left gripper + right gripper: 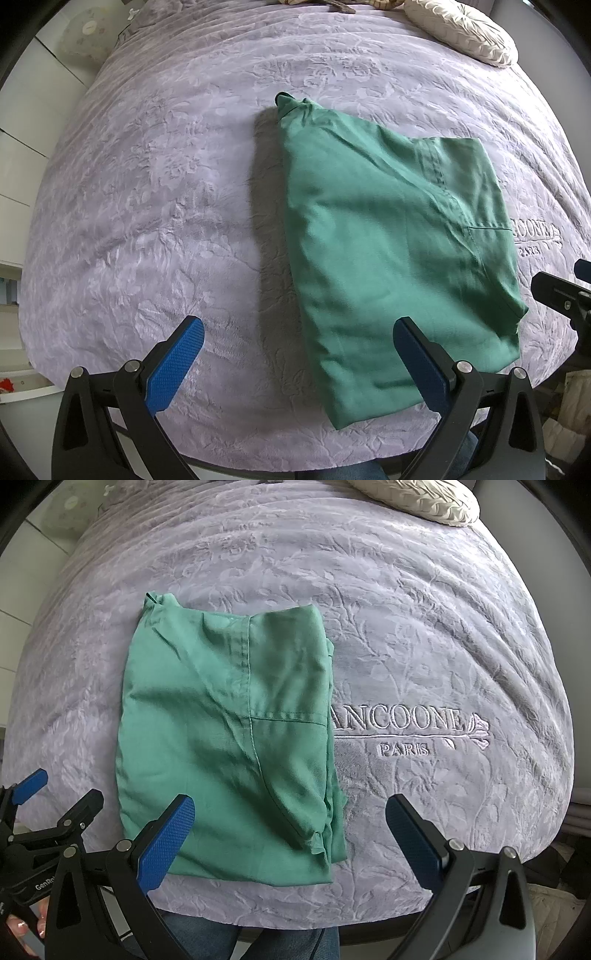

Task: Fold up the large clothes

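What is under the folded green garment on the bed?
The green garment lies on the lilac bedspread, covering the start of its embroidered lettering. Anything else beneath is hidden by the cloth.

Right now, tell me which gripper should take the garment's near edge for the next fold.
Probably the right. The right gripper hangs open straight over the green garment and its near hem. The left gripper is open too, but sits off the garment's left edge, mostly over the blanket.

Left gripper (298, 342): black frame, blue textured pads, silver screws
Right gripper (290, 819): same build
Legs: blue jeans (207, 938)
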### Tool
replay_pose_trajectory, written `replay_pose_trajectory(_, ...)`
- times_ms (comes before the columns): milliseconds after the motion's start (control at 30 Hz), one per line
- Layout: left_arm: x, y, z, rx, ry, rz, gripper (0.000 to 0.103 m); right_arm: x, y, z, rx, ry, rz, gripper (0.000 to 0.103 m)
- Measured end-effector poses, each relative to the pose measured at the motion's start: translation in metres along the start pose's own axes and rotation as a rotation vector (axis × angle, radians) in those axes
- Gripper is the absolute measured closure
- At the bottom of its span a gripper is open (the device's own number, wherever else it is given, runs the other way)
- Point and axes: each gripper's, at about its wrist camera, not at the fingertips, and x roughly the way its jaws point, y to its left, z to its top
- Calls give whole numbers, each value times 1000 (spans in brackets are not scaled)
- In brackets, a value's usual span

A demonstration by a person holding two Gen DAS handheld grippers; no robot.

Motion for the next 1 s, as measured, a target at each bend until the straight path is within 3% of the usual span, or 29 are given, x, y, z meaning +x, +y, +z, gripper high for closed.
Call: replay_pose_trajectory(1000, -5, 3, -6, -13, -23, 0, 0, 2, 4, -7, 6, 2, 1, 0)
